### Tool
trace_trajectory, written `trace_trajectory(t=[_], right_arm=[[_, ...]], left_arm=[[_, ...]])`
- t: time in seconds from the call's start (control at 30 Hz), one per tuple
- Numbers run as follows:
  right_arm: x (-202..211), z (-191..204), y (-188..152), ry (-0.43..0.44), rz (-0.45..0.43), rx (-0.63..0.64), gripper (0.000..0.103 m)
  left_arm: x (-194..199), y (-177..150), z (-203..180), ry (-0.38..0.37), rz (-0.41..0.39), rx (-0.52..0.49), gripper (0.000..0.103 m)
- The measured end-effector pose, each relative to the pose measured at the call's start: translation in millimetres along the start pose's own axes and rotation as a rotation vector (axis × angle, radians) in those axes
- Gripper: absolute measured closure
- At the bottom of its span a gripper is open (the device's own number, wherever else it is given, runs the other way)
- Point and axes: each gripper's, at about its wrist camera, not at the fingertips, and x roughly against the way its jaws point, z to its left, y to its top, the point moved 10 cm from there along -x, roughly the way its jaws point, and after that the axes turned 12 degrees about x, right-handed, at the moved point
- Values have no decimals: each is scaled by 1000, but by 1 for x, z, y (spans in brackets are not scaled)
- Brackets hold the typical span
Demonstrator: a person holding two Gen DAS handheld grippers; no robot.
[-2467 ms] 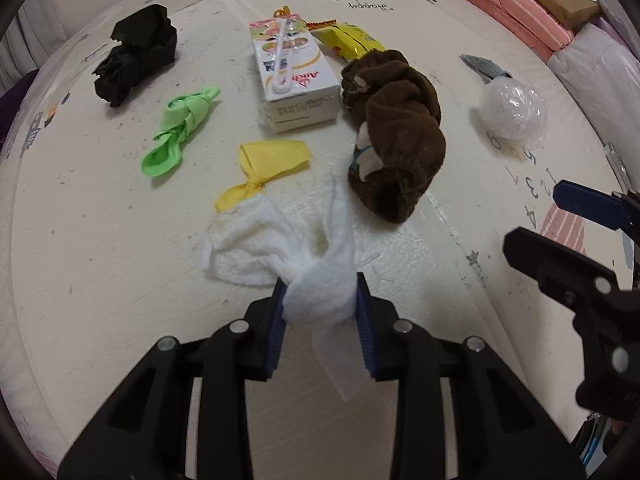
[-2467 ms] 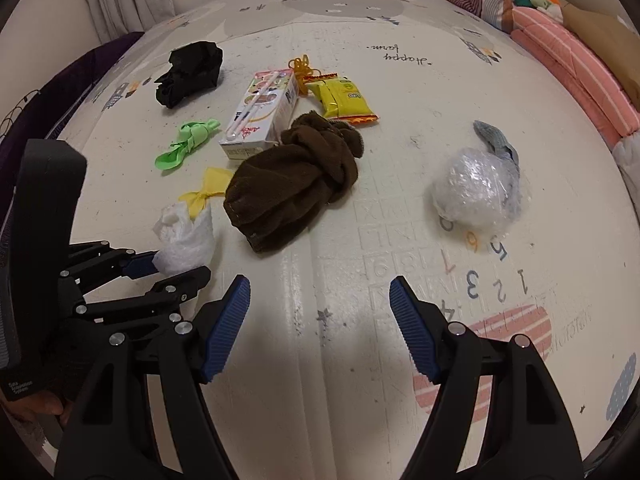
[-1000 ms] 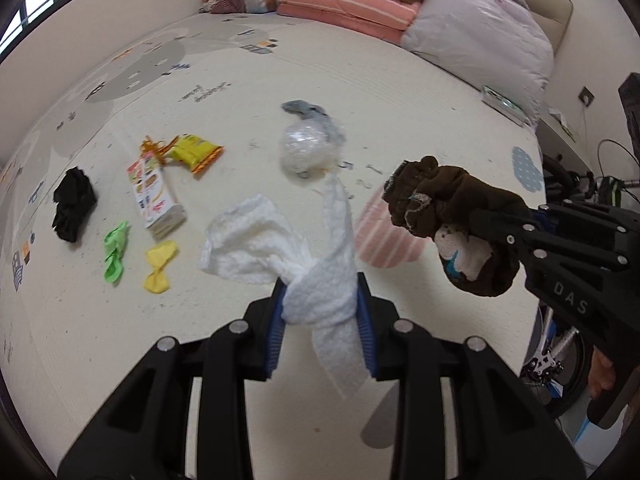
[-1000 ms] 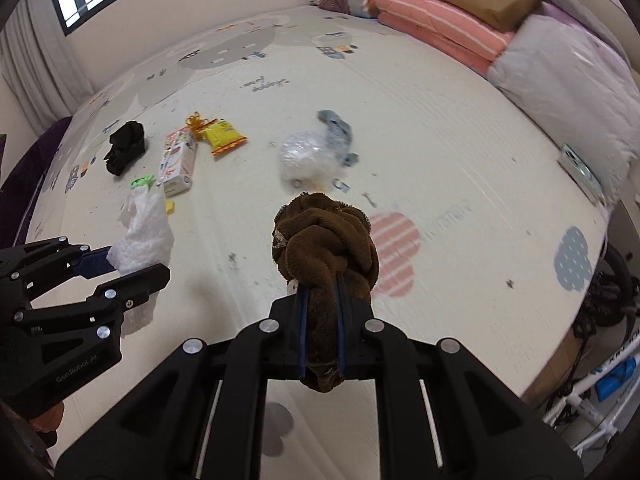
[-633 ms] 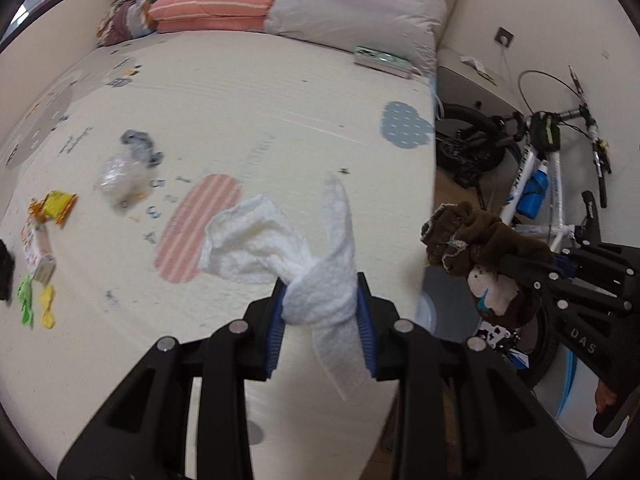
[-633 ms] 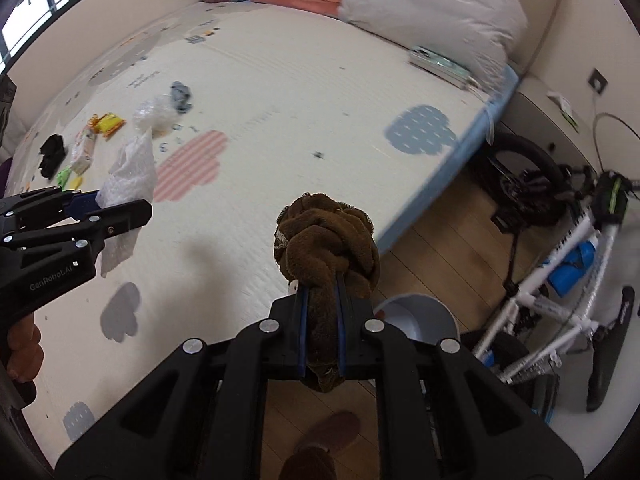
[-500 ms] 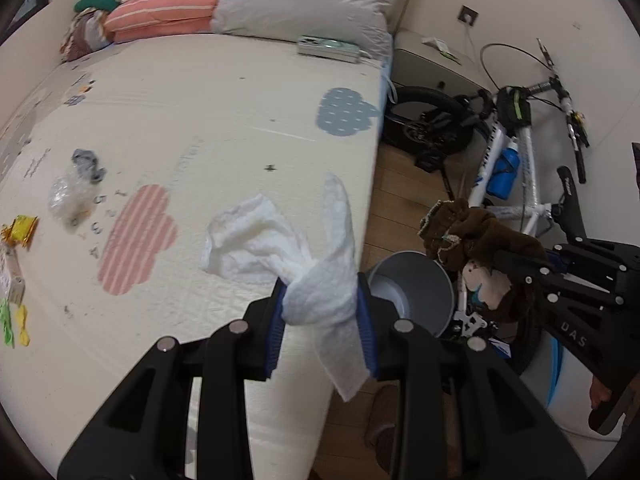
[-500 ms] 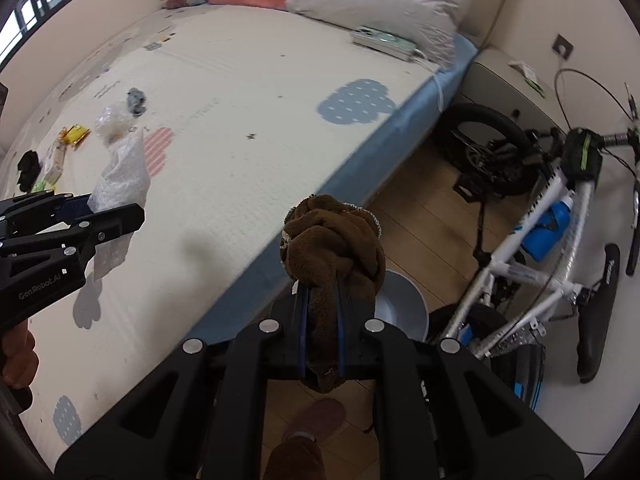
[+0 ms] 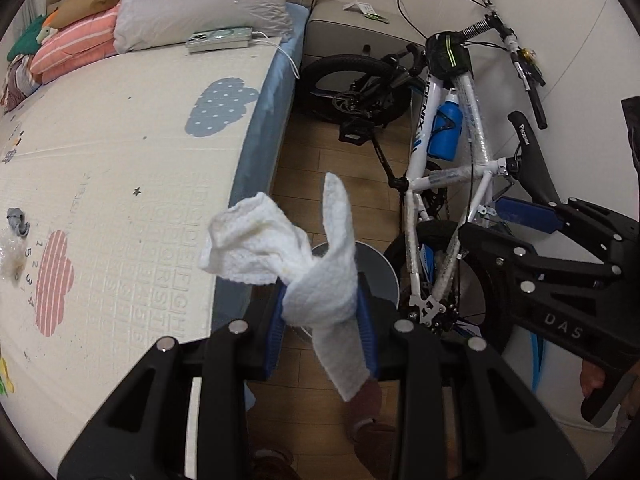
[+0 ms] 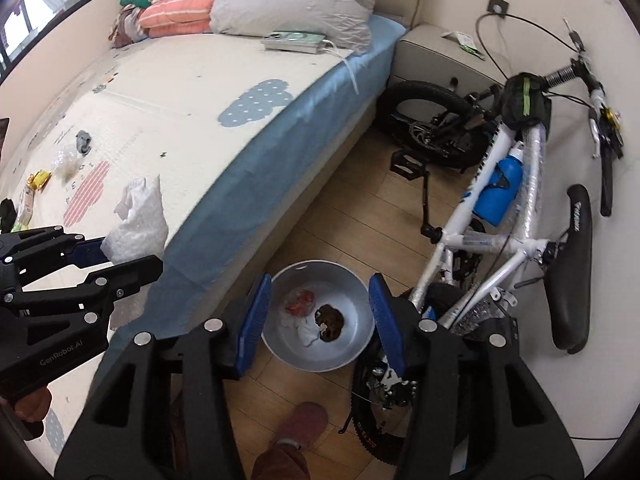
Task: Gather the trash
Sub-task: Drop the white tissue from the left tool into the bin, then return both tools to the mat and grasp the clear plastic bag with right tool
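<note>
Both grippers swung off the mat to the floor beside the bed; brown cloth that was in my right gripper half a second ago now lies in the bin. Right jaws are opening, nothing between them, bin straight below. My left gripper is clenched on the white paper towel, hovering above the bin rim, not dropped yet. Progress: a few pieces are binned, the towel is next, and wrappers, a plastic ball and more remain on the mat. Towel looks crumpled, twisted, soft, one tail hanging below the pads.
</note>
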Motion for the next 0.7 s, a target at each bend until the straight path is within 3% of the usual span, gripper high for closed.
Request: trace_trajectory(t=[0.27,0.3,0.37,0.4,0.7], right_arm=[[3,-37,-27,-24,30,-49,54],[3,-40,-29,-24,30,-53,54],[3,-47,-32,-27,28,-57,54],[4,-50,-34,-30,27,-58,54],[7,-55,-34,-40,31,-56,54]], left_arm=[[-20,3,-43,-37,10,-45,66],[-23,4,-47,-43,13,-45,61],[-29,5,-54,-53,18,-40,36],[-31,6,-56,-52,13,-39,34],[-37,5,-50,-37,26,-19,33]])
